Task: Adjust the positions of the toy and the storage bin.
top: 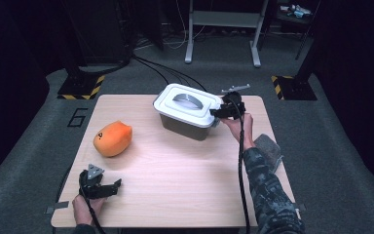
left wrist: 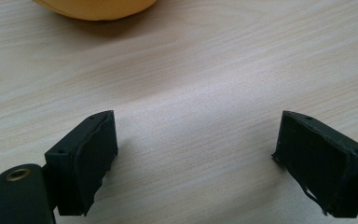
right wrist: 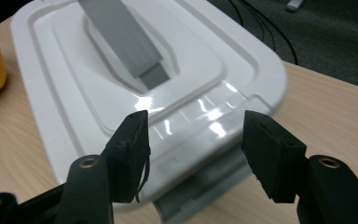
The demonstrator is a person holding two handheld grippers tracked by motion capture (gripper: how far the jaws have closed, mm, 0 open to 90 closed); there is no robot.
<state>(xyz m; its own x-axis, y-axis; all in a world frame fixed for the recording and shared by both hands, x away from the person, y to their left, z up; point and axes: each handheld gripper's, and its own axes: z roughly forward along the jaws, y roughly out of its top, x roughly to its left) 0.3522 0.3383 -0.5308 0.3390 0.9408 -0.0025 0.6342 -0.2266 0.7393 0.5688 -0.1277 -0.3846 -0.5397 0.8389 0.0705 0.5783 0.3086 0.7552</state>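
My table in a dim, dark-walled room

I am working at a pale wooden table (top: 175, 185) that is standing on grey carpet (top: 24, 161), where a "6" (top: 77, 117) is marked by the far left corner. Black cables (top: 160, 68) are running across the floor behind it, a grey metal frame (top: 222, 29) is standing at the back, and yellow-and-black striped bases (top: 80, 87) are sitting at either side while the edges are fading into darkness.

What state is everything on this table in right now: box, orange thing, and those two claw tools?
Box: upright, white lid on, grey handle lying flat.
Orange plush toy: lying on the table, untouched.
Left gripper: open, nothing between its jaws.
Right gripper: open, over the lid's edge, not gripping.
Grey cloth: lying at the table's right edge.
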